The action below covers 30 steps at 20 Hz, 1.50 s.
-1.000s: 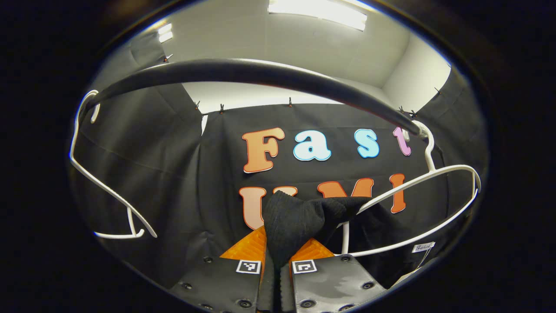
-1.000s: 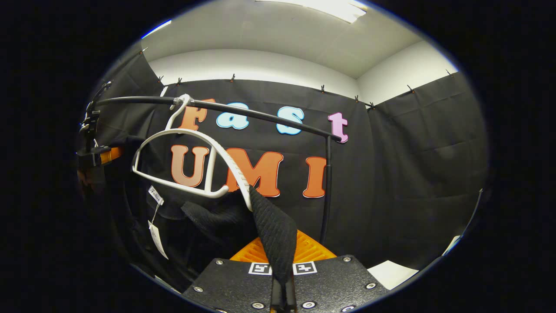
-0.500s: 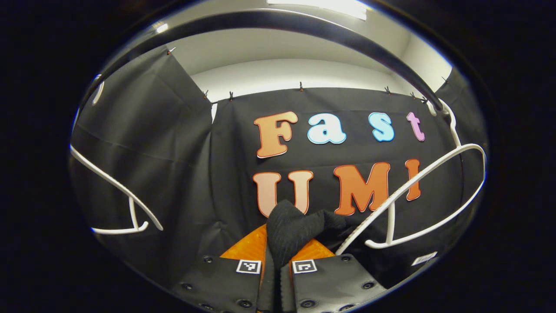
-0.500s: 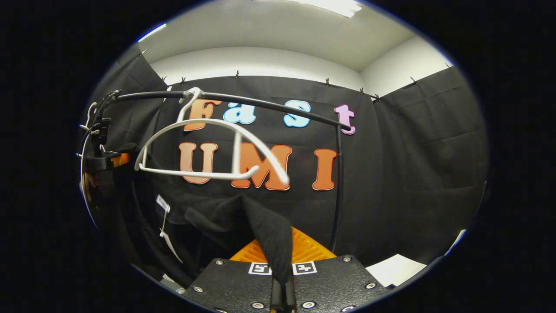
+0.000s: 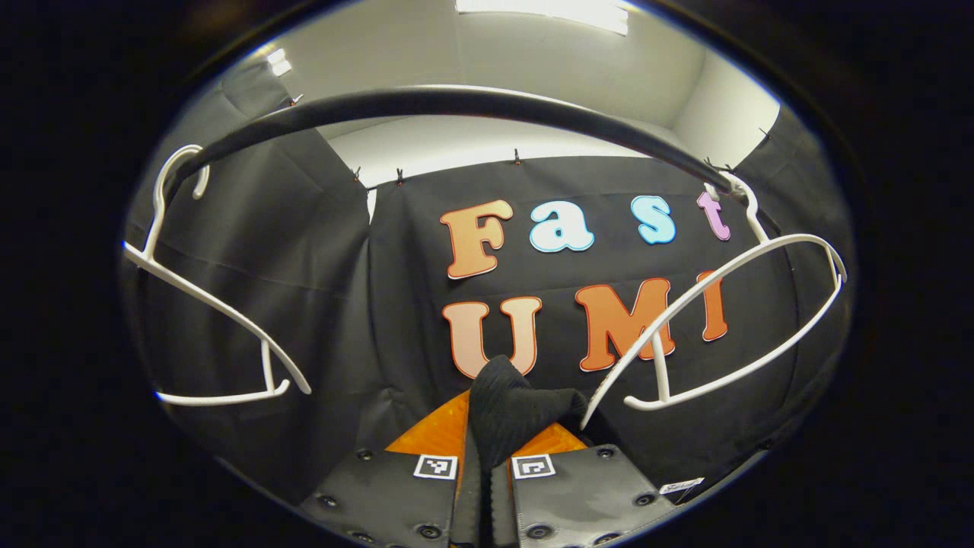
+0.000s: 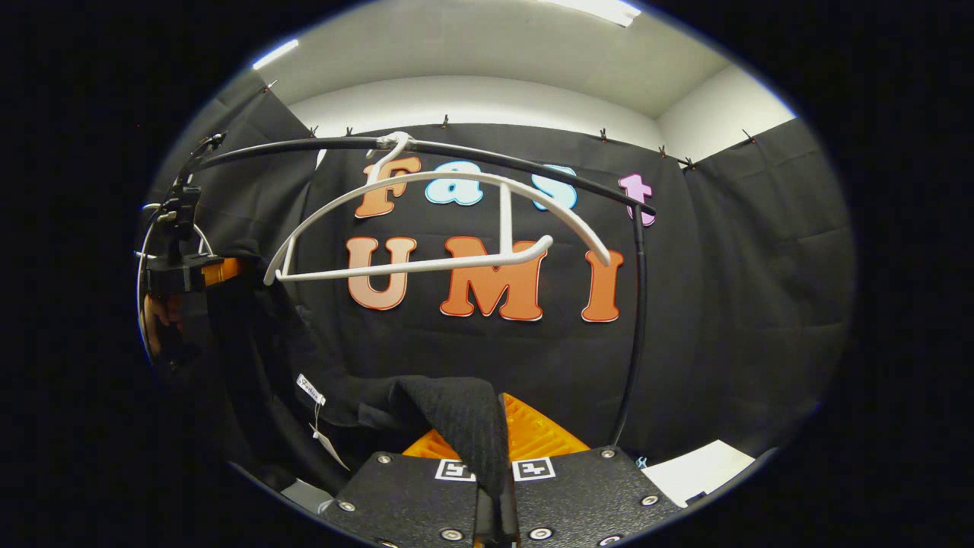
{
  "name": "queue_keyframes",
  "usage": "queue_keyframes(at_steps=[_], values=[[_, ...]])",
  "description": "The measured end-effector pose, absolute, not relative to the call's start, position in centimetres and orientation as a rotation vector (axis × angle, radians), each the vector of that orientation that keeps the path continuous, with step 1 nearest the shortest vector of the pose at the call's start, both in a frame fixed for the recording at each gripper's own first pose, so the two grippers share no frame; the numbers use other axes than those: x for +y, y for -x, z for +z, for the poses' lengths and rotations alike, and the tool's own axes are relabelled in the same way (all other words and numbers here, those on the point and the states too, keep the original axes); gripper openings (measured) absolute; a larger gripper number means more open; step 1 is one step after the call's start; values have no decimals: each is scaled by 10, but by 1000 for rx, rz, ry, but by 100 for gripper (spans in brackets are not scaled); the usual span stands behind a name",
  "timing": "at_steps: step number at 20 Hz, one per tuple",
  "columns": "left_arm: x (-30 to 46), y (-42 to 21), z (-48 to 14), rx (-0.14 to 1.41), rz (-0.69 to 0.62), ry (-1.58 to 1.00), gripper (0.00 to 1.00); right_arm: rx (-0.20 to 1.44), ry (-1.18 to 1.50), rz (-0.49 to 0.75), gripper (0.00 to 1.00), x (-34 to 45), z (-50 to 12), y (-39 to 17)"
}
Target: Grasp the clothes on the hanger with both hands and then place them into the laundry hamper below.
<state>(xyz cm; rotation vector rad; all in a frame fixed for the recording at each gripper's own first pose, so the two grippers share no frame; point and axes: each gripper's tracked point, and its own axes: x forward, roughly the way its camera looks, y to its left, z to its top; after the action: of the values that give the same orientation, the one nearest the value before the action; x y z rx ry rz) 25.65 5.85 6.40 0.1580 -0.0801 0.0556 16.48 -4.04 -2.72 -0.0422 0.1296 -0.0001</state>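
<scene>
A black ribbed garment (image 5: 510, 411) is pinched between the fingers of my left gripper (image 5: 485, 457), which is shut on it. My right gripper (image 6: 494, 479) is shut on another fold of the same garment (image 6: 456, 418). In the right gripper view the cloth sags to the left between the grippers, with a white tag (image 6: 310, 388) dangling from it. The white hanger (image 6: 456, 221) hangs bare on the black rail (image 6: 494, 156), above the garment and apart from it. That hanger (image 5: 715, 304) also appears at the right of the left gripper view. The left gripper (image 6: 179, 270) is at the far left with a hand behind it.
A second bare white hanger (image 5: 213, 320) hangs at the left end of the rail (image 5: 456, 103). The rack's upright black pole (image 6: 635, 327) stands right of my right gripper. A flat white object (image 6: 708, 468) lies low at the right.
The garment slid off the hanger's right arm, and both grippers dropped below it with the cloth. The freed hanger swung back level on the rail.
</scene>
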Motion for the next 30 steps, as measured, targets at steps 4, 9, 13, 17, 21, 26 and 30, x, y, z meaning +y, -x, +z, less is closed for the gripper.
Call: queue_keyframes(at_steps=[4,9,13,17,21,26,30], values=[[65,-239,38,-38,58,-146,12,154,3,32,10,-19,-37,-157],[72,-204,-21,70,55,-146,12,209,-8,99,10,15,-63,-148],[76,-182,-70,180,56,-135,12,271,-23,149,10,44,-95,-141],[86,-148,-133,306,70,-168,12,366,-36,178,10,65,-134,-126],[91,-118,-180,407,60,-184,13,457,-13,197,10,76,-178,-118],[108,-94,-242,555,86,-178,12,615,-10,220,10,88,-249,-89],[121,-79,-294,678,110,-194,12,746,-5,211,11,87,-301,-67]])
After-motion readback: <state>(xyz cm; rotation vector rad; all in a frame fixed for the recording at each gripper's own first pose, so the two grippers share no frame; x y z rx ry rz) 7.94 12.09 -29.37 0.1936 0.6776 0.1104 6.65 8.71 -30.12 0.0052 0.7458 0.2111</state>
